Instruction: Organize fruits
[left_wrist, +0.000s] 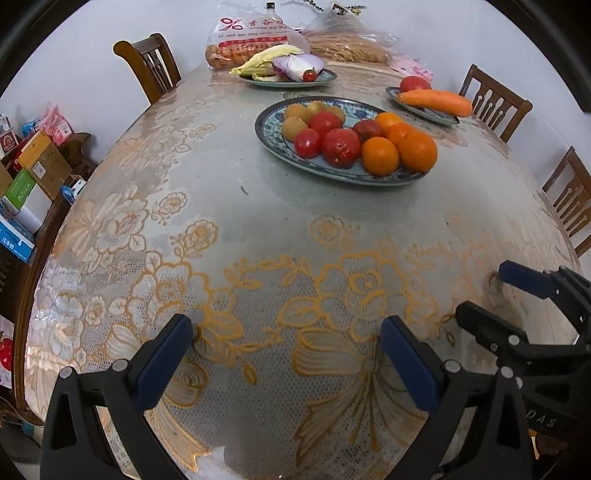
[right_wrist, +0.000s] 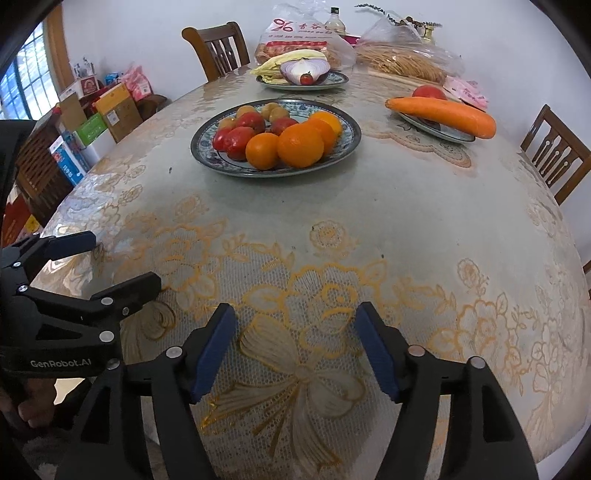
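Covering the whole view, the worktop (left_wrist: 229, 192) carries the fruit plate (left_wrist: 271, 147) far ahead. On it the oranges (right_wrist: 300, 145) sit at the near edge, red fruits and brown ones behind. The left gripper (left_wrist: 286, 354) is wide open and empty; the right gripper (right_wrist: 295, 347) is partly open, also empty. I judge the right one slightly nearer the plate.

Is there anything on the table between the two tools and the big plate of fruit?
No. Only bare lace-patterned tablecloth lies between the open left tool, the open right tool and the blue patterned oval plate of oranges, red fruit and small brown fruit. The other plates sit farther back.
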